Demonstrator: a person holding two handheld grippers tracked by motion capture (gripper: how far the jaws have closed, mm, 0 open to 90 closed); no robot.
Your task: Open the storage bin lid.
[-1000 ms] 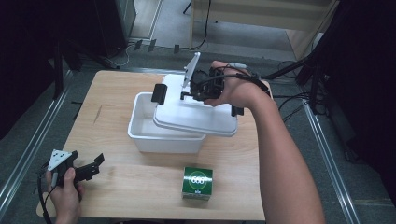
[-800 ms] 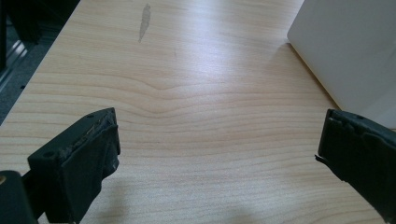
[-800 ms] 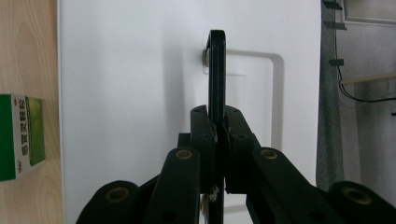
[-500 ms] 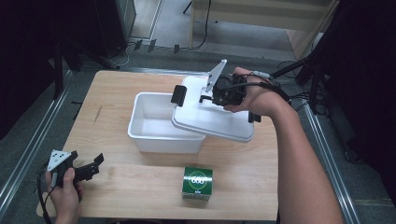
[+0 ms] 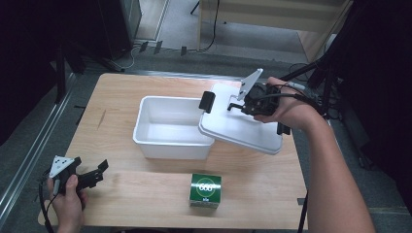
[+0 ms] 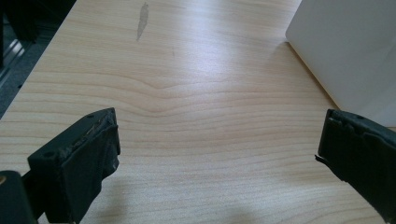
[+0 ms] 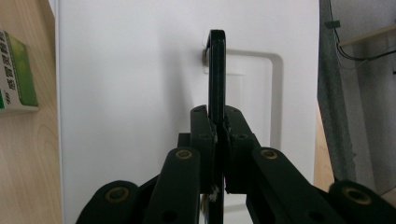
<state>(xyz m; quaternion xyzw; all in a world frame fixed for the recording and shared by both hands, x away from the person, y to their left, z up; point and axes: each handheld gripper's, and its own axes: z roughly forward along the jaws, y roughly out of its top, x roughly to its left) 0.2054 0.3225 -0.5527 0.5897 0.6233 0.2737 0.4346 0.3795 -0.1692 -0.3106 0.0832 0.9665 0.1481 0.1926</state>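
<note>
- Table (image 5: 145,87): light wooden top, seen from above in the high view; dark floor and cables beyond its far edge.
- White bin (image 5: 172,127): rectangular, open-topped, standing near the middle of the table; its interior appears empty; one outer wall of the white bin (image 6: 345,51) shows at the upper right of the left gripper view.
- White lid (image 5: 240,124): held tilted off the bin, to the bin's right; its near-left corner overlaps the bin's right rim, the remainder hangs over the table's right side; a black latch clip (image 5: 207,101) stands at its left end; whether the lid touches the rim cannot be told.
- Right gripper (image 5: 253,101): held in the person's right hand (image 5: 286,110) above the lid; in the right gripper view the right gripper (image 7: 219,126) has its jaws pressed together on a thin black handle (image 7: 216,70) that stands up from the lid's top (image 7: 130,93); clamped on it.
- Left gripper (image 5: 94,171): held low at the table's near-left corner by the left hand (image 5: 68,199); in the left gripper view the jaws stand wide apart with bare table (image 6: 196,116) between them; nothing held.
- Green box (image 5: 205,191): small, white lettering on top, standing on the table near its front edge, apart from the bin; its edge also shows at the left of the right gripper view (image 7: 16,74).
</note>
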